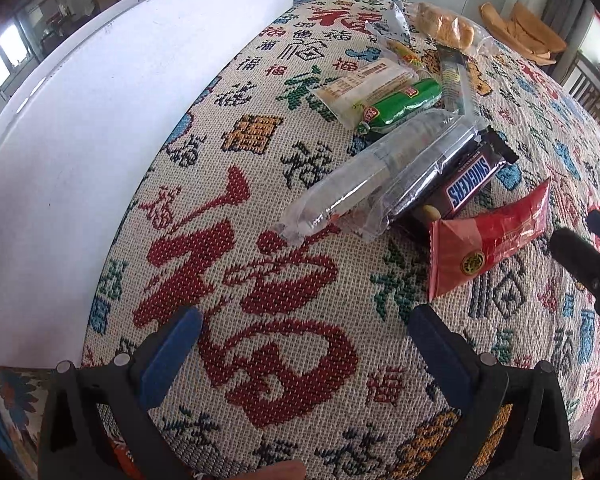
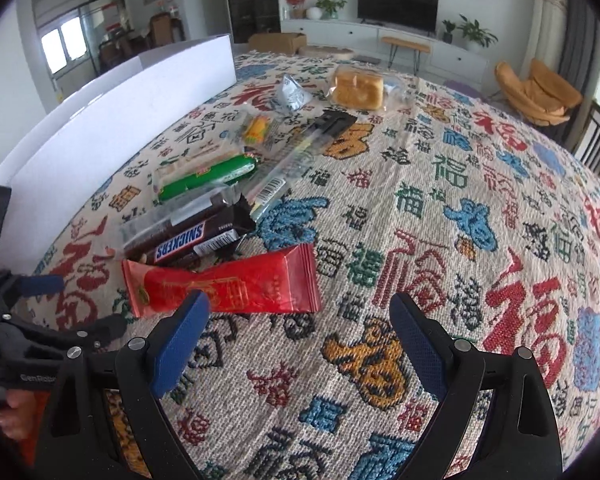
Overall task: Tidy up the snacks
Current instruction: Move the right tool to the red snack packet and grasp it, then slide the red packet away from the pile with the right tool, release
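Note:
Snacks lie in a loose row on the patterned tablecloth [image 1: 300,320]. Nearest is a red packet [image 1: 488,236] [image 2: 224,286], then a Snickers bar [image 1: 466,184] [image 2: 184,246], a clear-wrapped dark bar [image 1: 380,176] [image 2: 172,218], a green sausage [image 1: 400,106] [image 2: 208,178], a long clear packet [image 2: 292,156], a yellow candy [image 2: 256,128], a silver packet [image 2: 294,94] and a bagged bread [image 1: 444,26] [image 2: 358,88]. My left gripper [image 1: 306,332] is open and empty, short of the pile. My right gripper [image 2: 300,320] is open and empty, its left finger just in front of the red packet.
A white box [image 1: 100,120] [image 2: 120,112] stands along the left of the table. The right gripper's fingertips [image 1: 580,256] show at the right edge of the left wrist view; the left gripper [image 2: 40,312] shows at the left of the right wrist view. Chairs and a TV stand lie beyond.

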`<state>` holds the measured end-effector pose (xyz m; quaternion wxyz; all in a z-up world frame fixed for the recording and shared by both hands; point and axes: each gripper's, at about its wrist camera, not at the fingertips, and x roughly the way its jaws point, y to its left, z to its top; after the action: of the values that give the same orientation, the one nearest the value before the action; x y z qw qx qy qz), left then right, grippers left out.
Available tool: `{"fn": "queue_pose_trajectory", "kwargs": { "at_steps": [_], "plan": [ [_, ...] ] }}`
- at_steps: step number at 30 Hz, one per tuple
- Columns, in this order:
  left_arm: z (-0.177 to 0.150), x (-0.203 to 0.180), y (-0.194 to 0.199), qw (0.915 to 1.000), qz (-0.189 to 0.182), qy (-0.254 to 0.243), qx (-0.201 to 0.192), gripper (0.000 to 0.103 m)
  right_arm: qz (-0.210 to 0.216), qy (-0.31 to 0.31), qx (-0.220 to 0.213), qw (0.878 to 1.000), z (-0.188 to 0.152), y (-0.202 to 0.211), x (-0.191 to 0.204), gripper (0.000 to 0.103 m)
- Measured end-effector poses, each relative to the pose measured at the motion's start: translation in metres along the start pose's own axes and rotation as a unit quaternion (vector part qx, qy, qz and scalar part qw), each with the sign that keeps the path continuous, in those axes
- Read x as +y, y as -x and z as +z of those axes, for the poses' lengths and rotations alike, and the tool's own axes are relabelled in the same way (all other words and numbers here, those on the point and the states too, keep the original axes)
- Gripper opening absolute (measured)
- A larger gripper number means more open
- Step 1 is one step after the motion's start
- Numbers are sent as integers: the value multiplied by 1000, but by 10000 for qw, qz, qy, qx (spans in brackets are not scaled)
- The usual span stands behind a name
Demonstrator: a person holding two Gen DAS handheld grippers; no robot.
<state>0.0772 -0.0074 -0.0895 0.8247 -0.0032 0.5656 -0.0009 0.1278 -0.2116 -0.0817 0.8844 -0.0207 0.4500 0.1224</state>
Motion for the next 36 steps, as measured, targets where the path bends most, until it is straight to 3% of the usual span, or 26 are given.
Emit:
{"fn": "queue_pose_trajectory", "kwargs": {
  "at_steps": [7, 10, 12, 14, 15, 16, 18, 22, 23, 25, 27, 28, 32, 34, 35, 36],
  "plan": [
    [-4, 2, 1, 10000, 25, 34, -27, 103, -74, 729, 492, 9961, -10, -14, 20, 94],
    [-5, 2, 1, 10000, 24, 37, 5, 103, -236, 763, 452, 9958, -4, -28, 20, 94],
    [-7, 2, 2, 10000, 8, 30, 23, 103, -628, 585, 291, 9959, 7, -37, 9, 93],
    [-8, 2, 3, 10000, -4, 17, 38, 103, -1505, 110, 69, 9885, 20, -36, -17, 93],
    [-7, 1, 2, 10000, -4, 18, 33, 103, -1734, -248, -59, 9845, 25, -29, -32, 93],
    [-7, 1, 3, 10000, -1, 22, 29, 103, -1702, -615, -183, 9833, 28, -19, -46, 93],
    [-7, 1, 3, 10000, 4, 40, 25, 103, -1254, -1070, -262, 9860, 29, -2, -60, 93],
    [-3, 2, 2, 10000, -22, 90, 25, 103, 363, -1345, 288, 9898, 22, 0, -45, 93],
    [-2, 4, 3, 9999, -99, 128, 7, 103, 728, -1450, 438, 9858, 17, -5, -37, 93],
    [-4, 15, 13, 9974, -591, 360, -213, 103, 1206, -1690, 687, 9758, 7, -16, -19, 93],
    [-8, 31, 27, 9917, -939, 673, -569, 103, 1348, -1762, 785, 9719, 7, -27, -4, 92],
    [-12, 40, 32, 9887, -1031, 820, -717, 103, 1187, -1656, 679, 9767, 10, -29, 3, 92],
    [-16, 60, 38, 9773, -1410, 1275, -932, 103, 1096, -1334, 663, 9828, 28, -44, 24, 90],
    [-15, 62, 36, 9757, -1446, 1374, -908, 103, 948, -1061, 654, 9877, 30, -48, 34, 73],
    [-14, 60, 35, 9758, -1451, 1375, -884, 103, 921, -915, 629, 9895, 28, -47, 37, 52],
    [-14, 58, 35, 9764, -1441, 1351, -872, 103, 1039, -854, 593, 9891, 27, -44, 37, 49]
  ]
}}
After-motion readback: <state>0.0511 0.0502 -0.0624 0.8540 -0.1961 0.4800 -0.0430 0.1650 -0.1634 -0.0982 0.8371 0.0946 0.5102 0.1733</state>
